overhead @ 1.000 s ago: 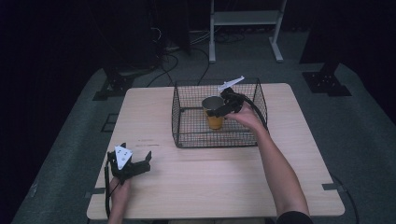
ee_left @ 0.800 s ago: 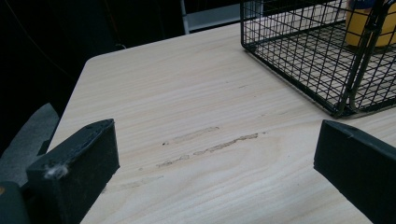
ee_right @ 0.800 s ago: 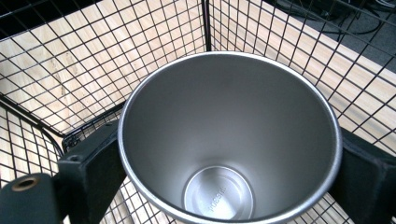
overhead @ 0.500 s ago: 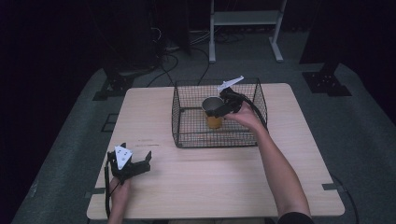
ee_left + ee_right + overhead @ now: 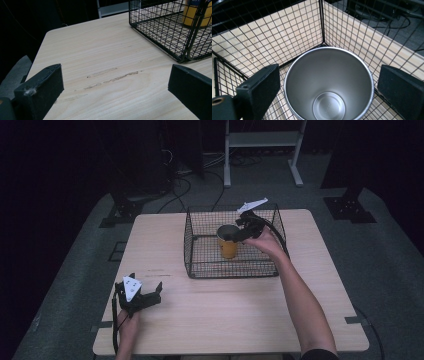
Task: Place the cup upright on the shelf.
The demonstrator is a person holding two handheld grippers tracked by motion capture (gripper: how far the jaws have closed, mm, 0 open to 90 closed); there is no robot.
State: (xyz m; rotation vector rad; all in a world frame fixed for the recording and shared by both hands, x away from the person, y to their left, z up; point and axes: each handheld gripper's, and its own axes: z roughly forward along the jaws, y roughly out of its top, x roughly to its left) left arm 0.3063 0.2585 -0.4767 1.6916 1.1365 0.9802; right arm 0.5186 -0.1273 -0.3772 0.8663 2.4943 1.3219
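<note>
Now the right gripper [image 5: 327, 82] stands with its jaws spread wide on either side of the steel cup [image 5: 328, 83], the pads clear of the rim with a gap showing on each side; the jaws have just been opening, and the cup sits between them without being pinched. Compared with a second ago, when the gripper sat close about the cup's mouth, the hold has let go while the hand has hardly shifted, which reads as the release at the end of a placement: the cup looks delivered, and what is left is probably to lift the gripper straight up and out without catching the rim. In the high view the right gripper [image 5: 239, 231] hovers over the cup [image 5: 228, 241], which stands upright on the floor of the black wire basket [image 5: 200, 265], toward its far right part, yellow-orange outside and bare metal inside. The basket rests on the pale wooden bench [image 5: 225, 315], nearer its far edge. Well apart, at the near left corner, the left gripper [image 5: 142, 296] lies idle just above the bench with its jaws spread and nothing between them, the basket's corner ahead of it.
</note>
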